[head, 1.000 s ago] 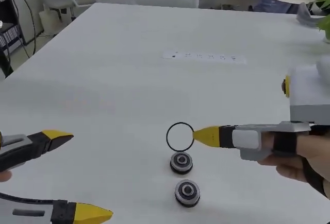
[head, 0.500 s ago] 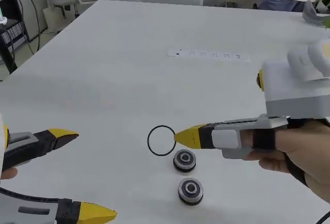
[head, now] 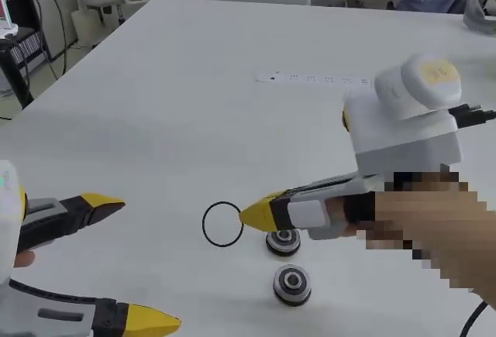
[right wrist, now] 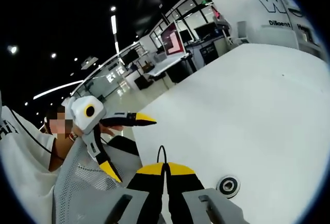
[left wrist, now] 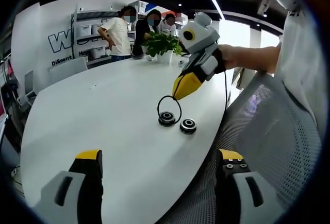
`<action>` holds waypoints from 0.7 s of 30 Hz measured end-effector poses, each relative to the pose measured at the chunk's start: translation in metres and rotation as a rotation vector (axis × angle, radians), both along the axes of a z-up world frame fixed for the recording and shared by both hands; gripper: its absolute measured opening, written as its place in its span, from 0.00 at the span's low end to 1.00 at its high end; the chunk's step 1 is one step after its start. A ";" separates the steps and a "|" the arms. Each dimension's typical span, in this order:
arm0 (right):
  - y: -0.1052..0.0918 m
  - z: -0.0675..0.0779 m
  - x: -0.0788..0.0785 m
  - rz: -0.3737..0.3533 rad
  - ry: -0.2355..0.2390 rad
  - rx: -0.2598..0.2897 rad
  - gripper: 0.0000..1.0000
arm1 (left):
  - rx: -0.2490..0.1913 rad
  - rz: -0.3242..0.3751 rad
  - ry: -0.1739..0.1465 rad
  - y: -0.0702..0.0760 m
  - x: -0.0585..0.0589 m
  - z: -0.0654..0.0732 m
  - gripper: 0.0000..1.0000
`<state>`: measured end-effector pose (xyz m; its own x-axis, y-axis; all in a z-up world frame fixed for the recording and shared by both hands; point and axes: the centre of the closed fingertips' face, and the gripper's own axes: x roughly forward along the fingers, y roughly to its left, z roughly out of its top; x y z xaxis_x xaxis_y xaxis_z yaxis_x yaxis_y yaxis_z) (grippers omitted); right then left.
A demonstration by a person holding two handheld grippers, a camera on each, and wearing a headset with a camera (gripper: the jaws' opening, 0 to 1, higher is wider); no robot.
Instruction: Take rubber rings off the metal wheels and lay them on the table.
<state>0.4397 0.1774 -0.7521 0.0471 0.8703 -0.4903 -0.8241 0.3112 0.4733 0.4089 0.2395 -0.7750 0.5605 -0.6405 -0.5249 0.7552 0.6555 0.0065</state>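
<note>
Rubber ring [head: 204, 225] pinched in the right gripper [head: 244, 214], low over the table [head: 194, 104].
The ring is clamped at its edge by the closed jaws and hangs just left of the two metal wheels [head: 283, 242], probably so it can be laid on bare tabletop. The left gripper [head: 147, 263] is held aside, spread wide and empty.

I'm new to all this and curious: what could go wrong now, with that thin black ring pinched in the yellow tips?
The right tool grips the rubber ring by one edge only, so it might slip out or bounce away when released. That tool also hangs right beside a metal wheel; lowering it could knock the wheel aside.
</note>
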 end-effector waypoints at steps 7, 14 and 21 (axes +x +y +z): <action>0.015 -0.008 -0.005 0.041 0.002 -0.017 0.00 | 0.010 -0.001 0.010 0.001 -0.001 -0.003 0.90; 0.019 -0.025 -0.011 0.062 -0.001 -0.047 0.00 | 0.011 0.004 0.014 0.002 0.000 -0.005 0.89; 0.014 -0.044 -0.010 0.060 0.004 -0.081 0.00 | 0.011 0.005 0.024 0.002 -0.001 -0.006 0.89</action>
<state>0.4300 0.1913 -0.7959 -0.0057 0.8287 -0.5596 -0.8404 0.2993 0.4519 0.4075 0.2412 -0.7814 0.5505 -0.6322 -0.5453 0.7522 0.6589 -0.0046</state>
